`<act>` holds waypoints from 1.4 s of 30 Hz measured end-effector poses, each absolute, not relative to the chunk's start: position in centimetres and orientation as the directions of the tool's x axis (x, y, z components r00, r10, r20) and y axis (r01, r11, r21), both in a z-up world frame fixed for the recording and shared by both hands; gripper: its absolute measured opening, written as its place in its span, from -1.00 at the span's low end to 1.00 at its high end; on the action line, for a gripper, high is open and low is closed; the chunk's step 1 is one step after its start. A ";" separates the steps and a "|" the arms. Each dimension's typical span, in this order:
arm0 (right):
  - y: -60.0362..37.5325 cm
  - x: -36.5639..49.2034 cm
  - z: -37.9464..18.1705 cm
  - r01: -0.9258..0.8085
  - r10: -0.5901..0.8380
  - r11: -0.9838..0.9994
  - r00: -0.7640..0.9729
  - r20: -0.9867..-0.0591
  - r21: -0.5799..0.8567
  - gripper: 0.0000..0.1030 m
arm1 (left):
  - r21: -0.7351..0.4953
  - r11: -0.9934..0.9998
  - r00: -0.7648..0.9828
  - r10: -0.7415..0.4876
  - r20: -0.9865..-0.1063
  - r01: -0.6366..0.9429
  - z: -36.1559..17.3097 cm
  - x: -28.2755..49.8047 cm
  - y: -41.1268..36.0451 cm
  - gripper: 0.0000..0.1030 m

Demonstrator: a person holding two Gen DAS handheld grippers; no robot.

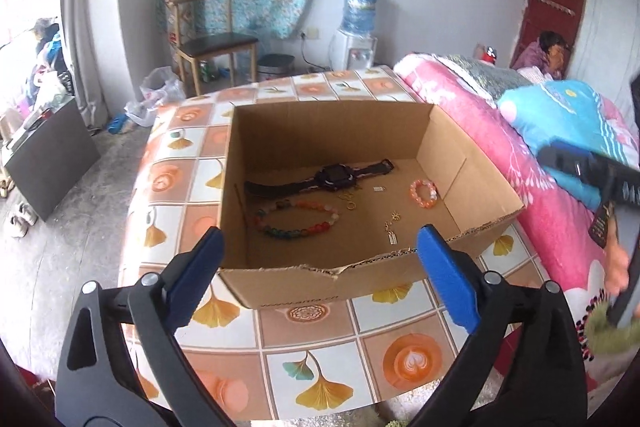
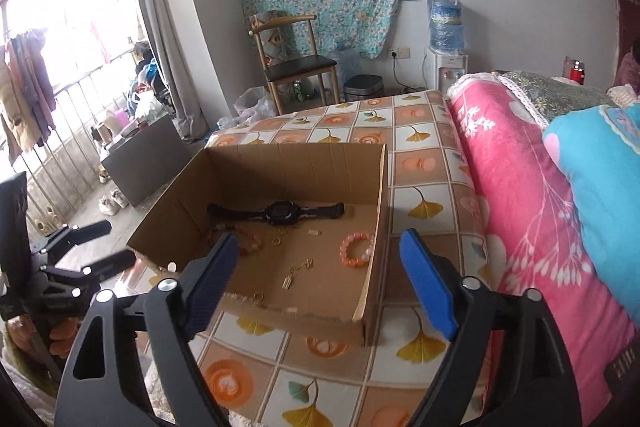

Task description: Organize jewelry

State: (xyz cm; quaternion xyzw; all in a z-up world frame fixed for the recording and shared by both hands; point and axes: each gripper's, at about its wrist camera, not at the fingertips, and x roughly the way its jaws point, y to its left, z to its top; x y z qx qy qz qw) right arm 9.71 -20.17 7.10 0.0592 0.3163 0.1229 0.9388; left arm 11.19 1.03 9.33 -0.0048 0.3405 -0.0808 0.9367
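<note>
My left tongs [image 1: 320, 259] spread wide, nothing between blue ribbed pads; same for my right tongs [image 2: 320, 275]. Both hang above near edge of cardboard box [image 1: 440, 143], clear of it. Box open-topped, torn front rim, on tiled-pattern tablecloth [image 1: 320, 343]. Jewelry on box floor, beyond my tips: black watch [image 1: 332, 177] laid flat at back, multicoloured bead necklace [image 1: 296, 219] looped in front of it, small orange bead bracelet [image 1: 423, 193] right, thin gold chain [image 1: 391, 229] nearest front.
</note>
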 end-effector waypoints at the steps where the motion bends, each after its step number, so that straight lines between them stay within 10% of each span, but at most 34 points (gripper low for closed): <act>1: -19.7 9.0 7.0 -0.185 0.252 0.967 0.774 -0.581 0.174 0.73 | -0.066 0.988 0.762 -0.148 -0.631 0.137 9.5 10.9 1.2 0.84; 21: -13.0 5.9 5.1 -0.025 0.008 0.999 0.798 -0.602 -0.020 0.87 | 0.010 0.984 0.687 0.132 -0.715 -0.179 7.7 9.6 2.9 0.84; 42: -13.2 8.2 1.3 0.003 0.045 0.998 0.658 -0.752 0.063 0.87 | 0.038 0.992 0.615 0.102 -0.782 -0.117 5.7 11.0 0.6 0.84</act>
